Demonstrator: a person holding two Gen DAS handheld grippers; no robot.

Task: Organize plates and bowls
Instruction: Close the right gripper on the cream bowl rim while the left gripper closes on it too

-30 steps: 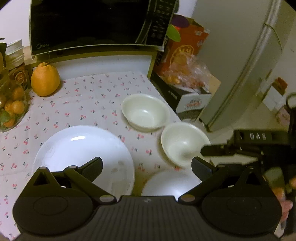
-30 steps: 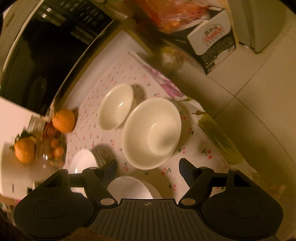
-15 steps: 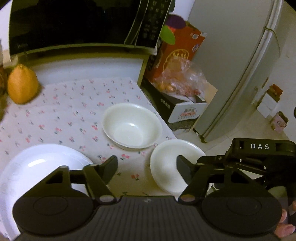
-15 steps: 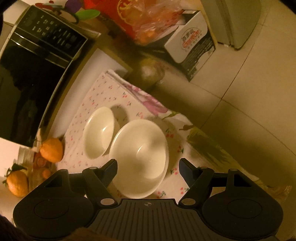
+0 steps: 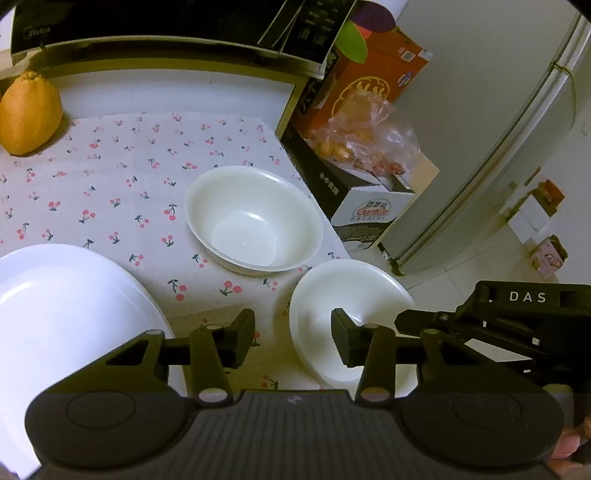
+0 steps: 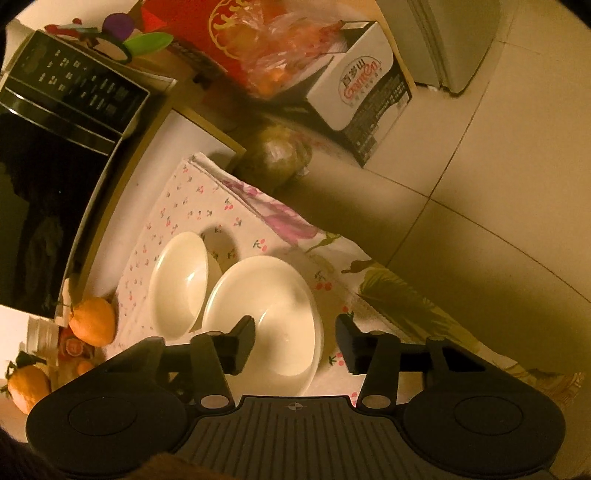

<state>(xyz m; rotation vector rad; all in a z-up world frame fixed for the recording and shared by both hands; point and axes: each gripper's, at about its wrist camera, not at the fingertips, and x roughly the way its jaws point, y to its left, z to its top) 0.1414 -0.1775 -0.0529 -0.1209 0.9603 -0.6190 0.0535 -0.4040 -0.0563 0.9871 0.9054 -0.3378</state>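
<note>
Two white bowls stand on the cherry-print cloth. The far bowl (image 5: 255,219) is upright mid-table; it also shows in the right wrist view (image 6: 179,282). The near bowl (image 5: 349,314) sits at the table's right edge, also in the right wrist view (image 6: 266,317). A large white plate (image 5: 70,317) lies at the left. My left gripper (image 5: 293,341) is open, its right finger over the near bowl's rim. My right gripper (image 6: 295,343) is open above the near bowl, its left finger over the bowl; its body shows in the left wrist view (image 5: 517,325).
A microwave (image 5: 147,26) stands at the back, an orange fruit (image 5: 29,114) at back left. Cardboard boxes with a bag of fruit (image 5: 365,147) and a fridge (image 5: 498,129) stand on the floor to the right of the table edge.
Both grippers have moved closer to the near bowl. The left view has shifted right, so the plate sits further left. The left jaws have narrowed somewhat.
</note>
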